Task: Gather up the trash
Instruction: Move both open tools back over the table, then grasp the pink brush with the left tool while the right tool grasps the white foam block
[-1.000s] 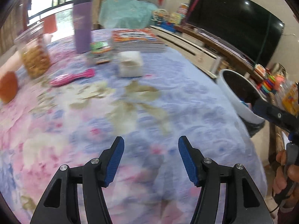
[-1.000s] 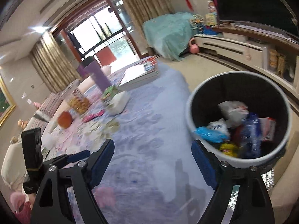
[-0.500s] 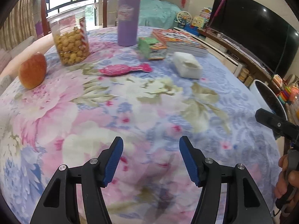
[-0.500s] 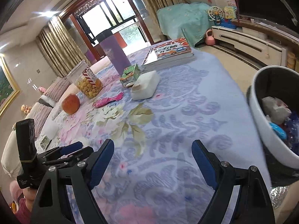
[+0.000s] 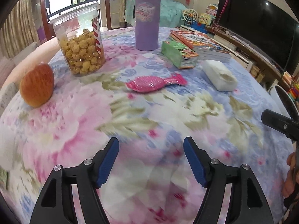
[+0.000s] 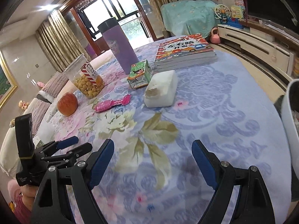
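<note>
Left gripper (image 5: 151,158) was empty, its jaws apart and just widened, over the floral cloth on the worktop (image 5: 74,123) at lower centre. Right gripper (image 6: 152,160) was also wide apart and empty, lower centre of its view. The pink wrapper (image 5: 155,83) lay flat mid-frame, well ahead of both grippers, between the apple (image 5: 37,85) at left and the white tissue pack (image 5: 220,77) at right. Behind it: popcorn jar (image 5: 80,41), purple tumbler (image 5: 147,16), green carton (image 5: 177,54) lying just beside the stack of books (image 5: 201,43). The white bin (image 6: 290,123) rim showed at the right edge of the right view, off the worktop edge.
</note>
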Motion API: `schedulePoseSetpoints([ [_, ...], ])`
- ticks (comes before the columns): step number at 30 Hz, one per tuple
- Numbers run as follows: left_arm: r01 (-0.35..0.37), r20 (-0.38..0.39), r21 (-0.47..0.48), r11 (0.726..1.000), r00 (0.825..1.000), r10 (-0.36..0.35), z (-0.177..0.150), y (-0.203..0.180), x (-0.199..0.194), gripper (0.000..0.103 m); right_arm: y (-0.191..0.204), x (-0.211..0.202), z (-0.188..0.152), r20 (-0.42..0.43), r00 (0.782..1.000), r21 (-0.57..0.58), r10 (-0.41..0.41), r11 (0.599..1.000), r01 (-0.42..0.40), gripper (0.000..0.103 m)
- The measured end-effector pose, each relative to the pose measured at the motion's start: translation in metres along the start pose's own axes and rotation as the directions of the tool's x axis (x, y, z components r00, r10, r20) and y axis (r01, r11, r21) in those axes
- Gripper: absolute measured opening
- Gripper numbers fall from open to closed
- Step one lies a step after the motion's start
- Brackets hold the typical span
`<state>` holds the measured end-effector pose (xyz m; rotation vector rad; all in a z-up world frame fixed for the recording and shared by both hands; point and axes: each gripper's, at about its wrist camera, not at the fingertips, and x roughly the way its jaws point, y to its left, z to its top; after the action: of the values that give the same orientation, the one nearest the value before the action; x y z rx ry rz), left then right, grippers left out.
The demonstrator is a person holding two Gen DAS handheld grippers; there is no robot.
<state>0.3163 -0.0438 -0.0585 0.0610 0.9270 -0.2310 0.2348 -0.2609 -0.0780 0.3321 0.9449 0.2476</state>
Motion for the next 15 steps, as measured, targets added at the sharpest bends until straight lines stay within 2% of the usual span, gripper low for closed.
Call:
schedulePoseSetpoints([
  [12,-0.025,-0.013,0.17,0.985,1.0,0.028,0.058,0.015,0.062,0.081,0.017,0.05,0.036,0.006,0.998,-0.025,-0.065,0.998,0.065,0.087],
  [15,0.003,-0.011,0.211,0.978,1.0,-0.001,0.07,0.015,0.075,0.082,0.016,0.061,0.046,0.011,0.997,-0.023,-0.078,0.997,0.078,0.087],
])
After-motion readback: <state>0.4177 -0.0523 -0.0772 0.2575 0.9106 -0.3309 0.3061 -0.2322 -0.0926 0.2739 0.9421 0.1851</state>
